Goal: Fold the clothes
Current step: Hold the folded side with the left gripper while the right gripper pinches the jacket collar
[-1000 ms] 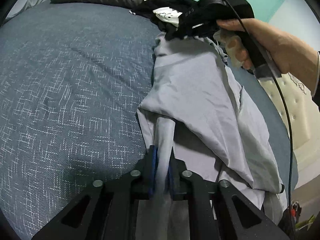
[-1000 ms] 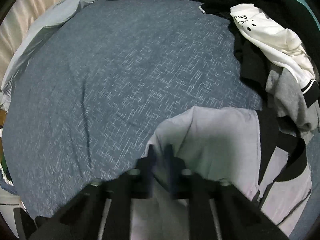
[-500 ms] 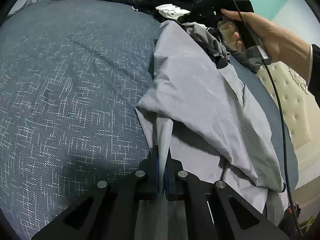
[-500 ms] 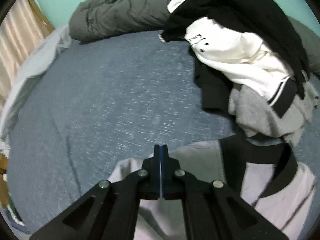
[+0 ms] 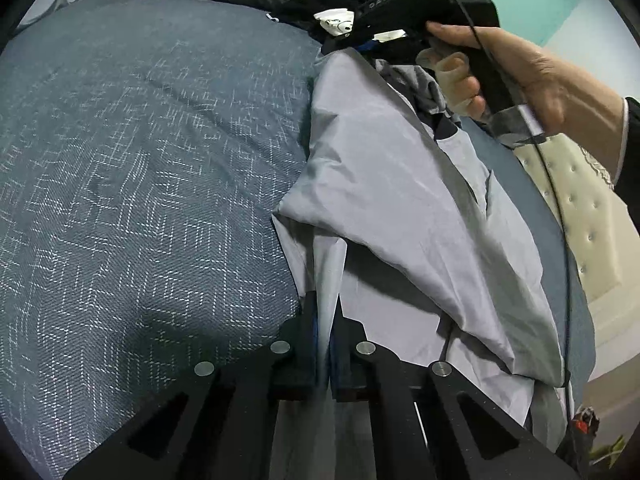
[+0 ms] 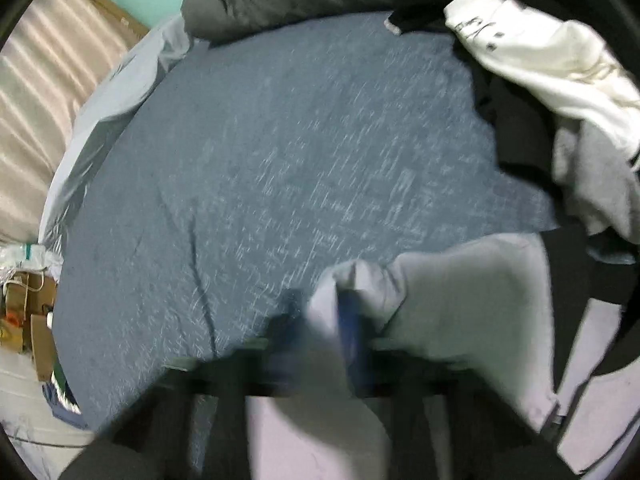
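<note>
While the pale grey garment (image 5: pixel 400 208) lies on the blue bedspread (image 5: pixel 140 160), the left gripper (image 5: pixel 326 344) is clamped on a fold of it. Ahead and to the right, the right gripper (image 6: pixel 340 320) — jaws opening — has cloth between its fingers, though blur hides any pad contact. Beyond it sits a clothes pile (image 6: pixel 540 60).

Both wrist cams sit low and close over the bed (image 5: pixel 140 160), tilted down; both catch the grey jacket (image 5: pixel 392 184) and far pile (image 6: pixel 540 52).
</note>
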The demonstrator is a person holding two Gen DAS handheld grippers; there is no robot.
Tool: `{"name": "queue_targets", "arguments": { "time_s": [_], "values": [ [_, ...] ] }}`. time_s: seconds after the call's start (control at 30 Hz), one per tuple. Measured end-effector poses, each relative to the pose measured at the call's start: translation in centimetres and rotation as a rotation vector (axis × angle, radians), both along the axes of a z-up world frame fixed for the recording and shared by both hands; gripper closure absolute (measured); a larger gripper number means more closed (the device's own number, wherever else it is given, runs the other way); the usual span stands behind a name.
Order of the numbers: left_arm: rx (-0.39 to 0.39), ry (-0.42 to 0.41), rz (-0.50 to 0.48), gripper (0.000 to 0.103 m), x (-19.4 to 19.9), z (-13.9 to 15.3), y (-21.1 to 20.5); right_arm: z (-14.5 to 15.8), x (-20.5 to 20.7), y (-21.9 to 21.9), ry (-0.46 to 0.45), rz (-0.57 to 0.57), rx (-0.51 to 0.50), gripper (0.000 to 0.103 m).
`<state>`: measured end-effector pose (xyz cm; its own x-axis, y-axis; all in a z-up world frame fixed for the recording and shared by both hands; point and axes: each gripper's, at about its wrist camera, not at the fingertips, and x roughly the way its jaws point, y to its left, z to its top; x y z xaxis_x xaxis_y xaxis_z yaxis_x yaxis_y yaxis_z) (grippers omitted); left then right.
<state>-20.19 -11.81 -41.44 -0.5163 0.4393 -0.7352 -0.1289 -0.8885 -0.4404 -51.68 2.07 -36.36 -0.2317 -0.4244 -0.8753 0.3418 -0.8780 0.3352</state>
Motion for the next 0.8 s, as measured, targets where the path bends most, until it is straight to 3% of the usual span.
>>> {"name": "queue_targets", "arguments": {
  "time_s": [0.07,0.23,0.4,0.5,0.6,0.7,0.73,0.8],
  "values": [
    [0.000,0.006,0.006,0.099,0.0,0.2,-0.1,-0.1,-0.1,-0.2,0.032,-0.003,0.005,0.100],
    [0.010,0.007,0.018,0.099,0.1,0.4,-0.5,0.3,-0.3,-1.3,0.149,-0.001,0.027,0.101],
    [0.021,-0.004,0.021,0.099,0.3,0.2,-0.7,-0.8,-0.7,-2.7,0.158,0.038,0.063,0.100],
    [0.022,-0.010,0.020,0.099,0.4,0.0,-0.5,-0.2,-0.4,-2.4,0.205,0.019,0.097,0.095],
    [0.028,-0.013,0.022,0.099,0.5,0.0,-0.5,1.0,-0.3,-0.5,0.224,-0.036,0.048,0.094],
    [0.035,-0.016,0.024,0.099,0.5,0.0,-0.7,1.8,0.1,1.2,0.208,-0.040,-0.011,0.078],
    [0.034,-0.016,0.024,0.099,0.4,0.0,-0.6,1.8,0.3,1.5,0.195,-0.029,-0.030,0.066],
    [0.031,-0.016,0.024,0.099,0.4,0.1,-0.6,1.7,1.2,2.2,0.177,0.012,-0.060,0.061]
  ]
}}
